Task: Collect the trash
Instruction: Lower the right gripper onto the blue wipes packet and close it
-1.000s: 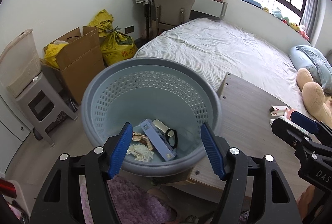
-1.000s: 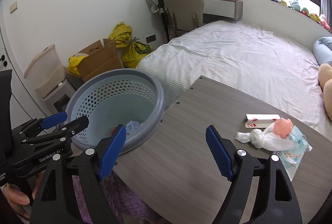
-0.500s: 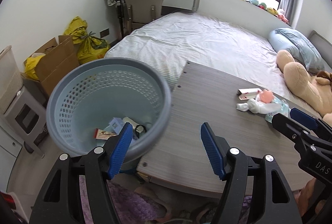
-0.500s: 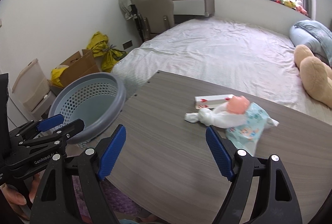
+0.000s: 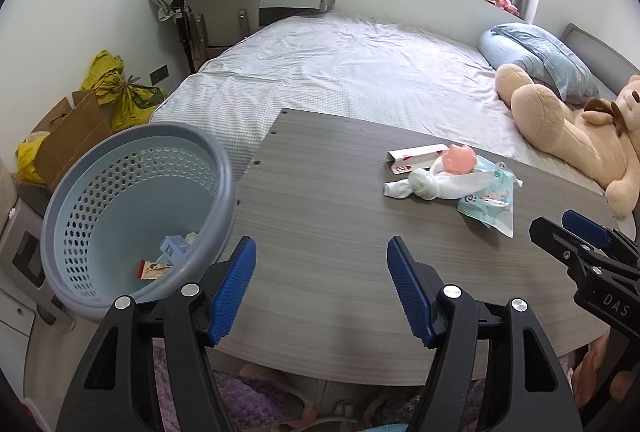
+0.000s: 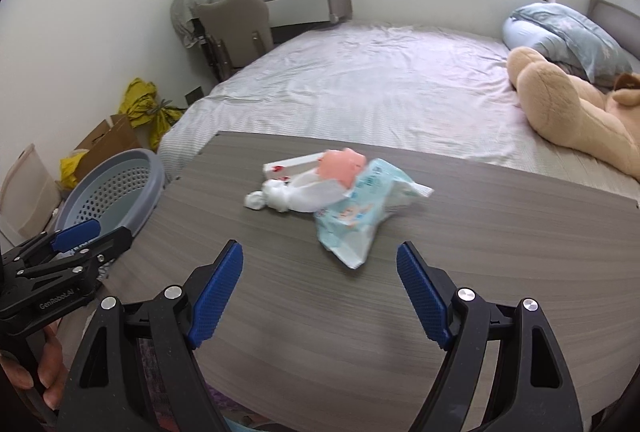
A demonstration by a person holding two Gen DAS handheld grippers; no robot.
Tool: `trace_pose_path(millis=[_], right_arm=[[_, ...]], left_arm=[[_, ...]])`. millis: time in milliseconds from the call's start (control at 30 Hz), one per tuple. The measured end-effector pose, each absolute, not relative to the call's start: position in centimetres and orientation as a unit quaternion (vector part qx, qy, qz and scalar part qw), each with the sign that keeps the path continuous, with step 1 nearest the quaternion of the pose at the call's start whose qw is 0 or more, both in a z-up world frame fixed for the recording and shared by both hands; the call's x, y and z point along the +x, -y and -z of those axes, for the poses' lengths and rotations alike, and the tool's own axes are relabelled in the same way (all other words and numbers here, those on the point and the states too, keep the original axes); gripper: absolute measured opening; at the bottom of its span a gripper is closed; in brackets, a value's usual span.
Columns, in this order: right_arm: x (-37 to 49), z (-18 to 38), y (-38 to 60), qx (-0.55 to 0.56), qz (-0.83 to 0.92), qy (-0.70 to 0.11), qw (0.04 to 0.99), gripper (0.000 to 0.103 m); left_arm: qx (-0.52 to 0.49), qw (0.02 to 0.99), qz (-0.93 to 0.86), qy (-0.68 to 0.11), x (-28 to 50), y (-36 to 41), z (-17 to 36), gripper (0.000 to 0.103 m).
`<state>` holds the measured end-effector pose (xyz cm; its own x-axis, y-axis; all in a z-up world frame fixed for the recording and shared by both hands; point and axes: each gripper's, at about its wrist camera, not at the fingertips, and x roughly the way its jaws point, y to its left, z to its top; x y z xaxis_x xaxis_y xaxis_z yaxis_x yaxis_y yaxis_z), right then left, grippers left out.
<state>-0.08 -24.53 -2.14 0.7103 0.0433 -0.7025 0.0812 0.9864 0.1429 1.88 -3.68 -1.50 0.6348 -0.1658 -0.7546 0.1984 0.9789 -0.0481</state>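
- Left gripper [image 5: 320, 284]: jaws spread wide, nothing between them, hanging over the near edge of the table [image 5: 320, 224].
- Right gripper [image 6: 320, 284]: jaws spread wide and empty, over the table, pointed toward the trash pile.
- Trash pile, mid-table, well apart from both grippers: white box [image 6: 292, 166] at the back; knotted white cloth [image 6: 280, 198] in front of it; pink lump [image 6: 342, 168] on top; wipes pack [image 6: 356, 216], pale blue, nearest the right gripper. All touching or overlapping.
- Basket [image 5: 72, 192]: grey rim, perforated blue wall, off the table's left end; a small blue box [image 5: 172, 246] and scraps lie inside.
- Bed [image 5: 360, 72] behind the table, teddy bear [image 5: 560, 128] on it.
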Motion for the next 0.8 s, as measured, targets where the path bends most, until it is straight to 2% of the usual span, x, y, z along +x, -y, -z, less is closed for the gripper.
trace_pose_path(millis=[800], right_arm=[[6.0, 6.8, 28.6, 0.131, 0.055, -0.423, 0.895, 0.078]], left_arm=[[0.042, 0.894, 0.111, -0.432, 5.0, 7.1, 3.2, 0.065]])
